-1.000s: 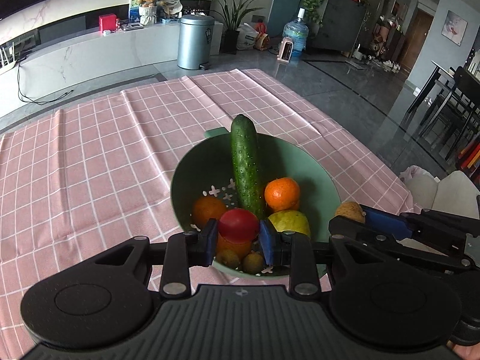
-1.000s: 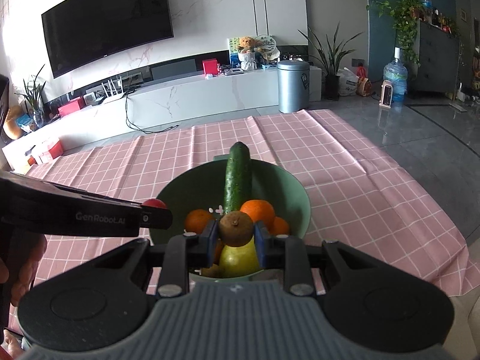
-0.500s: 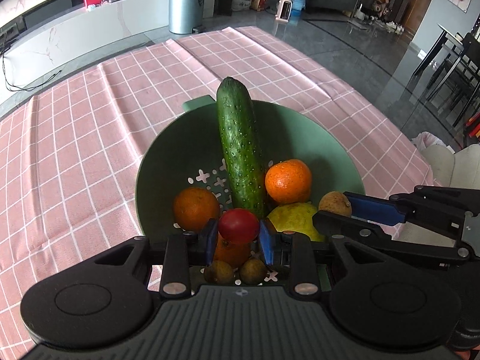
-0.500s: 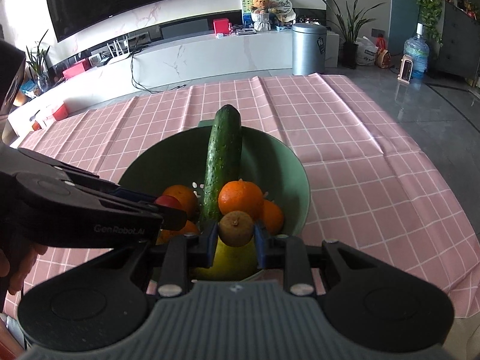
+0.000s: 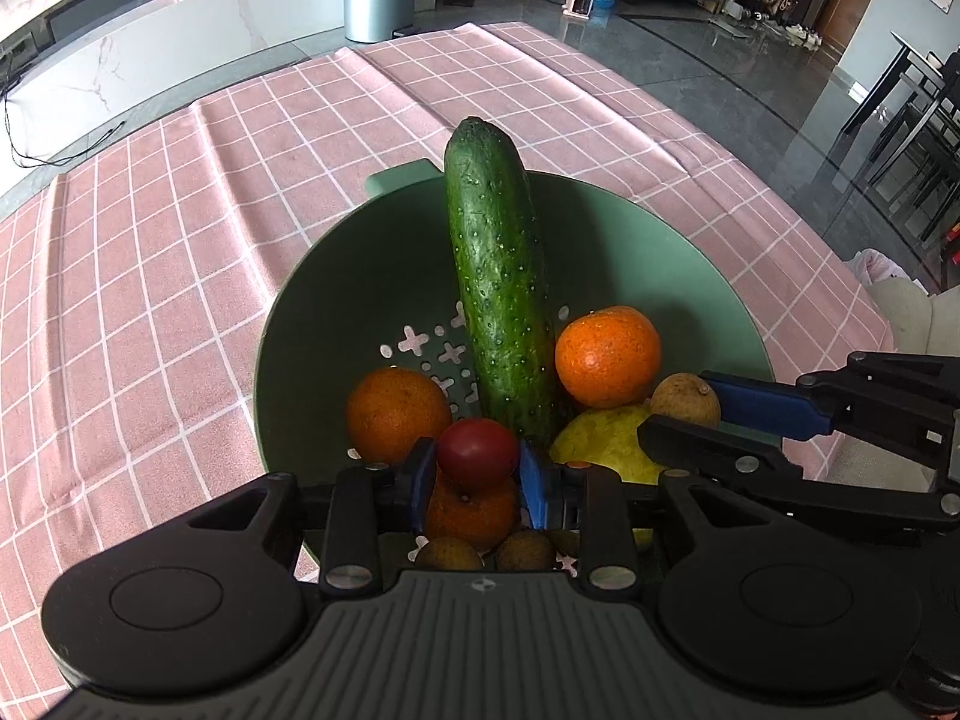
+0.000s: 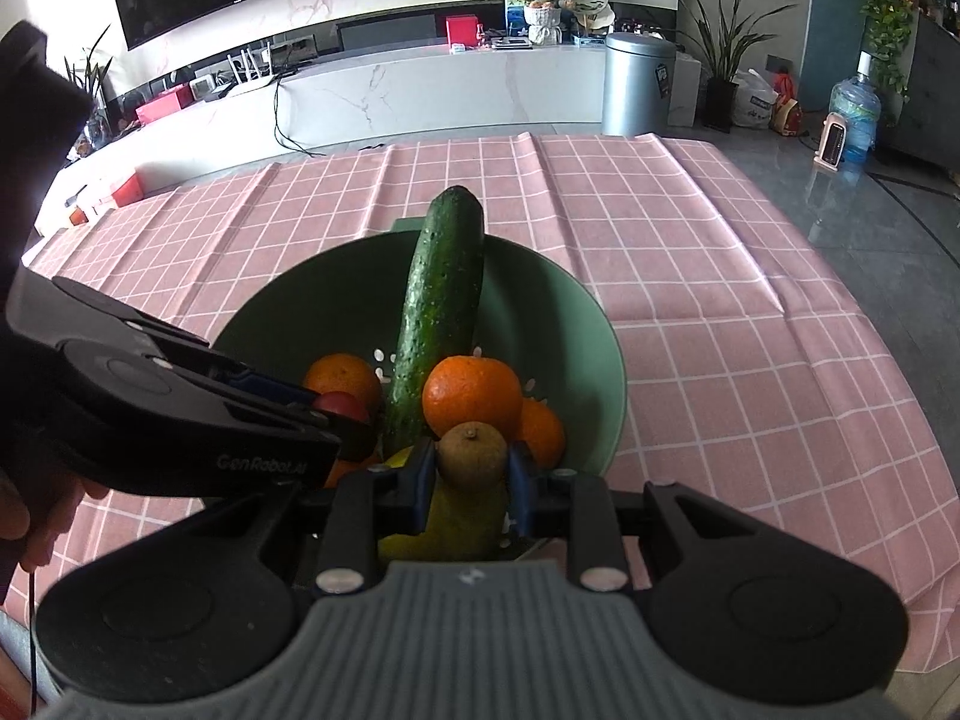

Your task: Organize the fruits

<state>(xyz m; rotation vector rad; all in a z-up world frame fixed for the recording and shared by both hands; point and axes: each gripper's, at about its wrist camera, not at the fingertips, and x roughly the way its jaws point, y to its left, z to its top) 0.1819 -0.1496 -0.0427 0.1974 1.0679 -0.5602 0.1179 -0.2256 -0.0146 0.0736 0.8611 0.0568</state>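
Note:
A green colander bowl sits on the pink checked cloth and holds a long cucumber, several oranges, a yellow-green pear and small brown fruits. My left gripper hangs low over the bowl's near side. Its jaws are opening, with a red tomato between the blue pads, touching both and sitting just above an orange. My right gripper is shut on a small brown fruit above the pear. It reaches in from the right in the left wrist view.
The pink checked cloth covers the table around the bowl, and its right edge drops to a grey floor. A hand holds the left gripper's handle. A white counter and a metal bin stand far behind.
Both grippers have come down and closer over the bowl, tilting more steeply, each with its fruit still between the pads. The fruit in the bowl has not moved.

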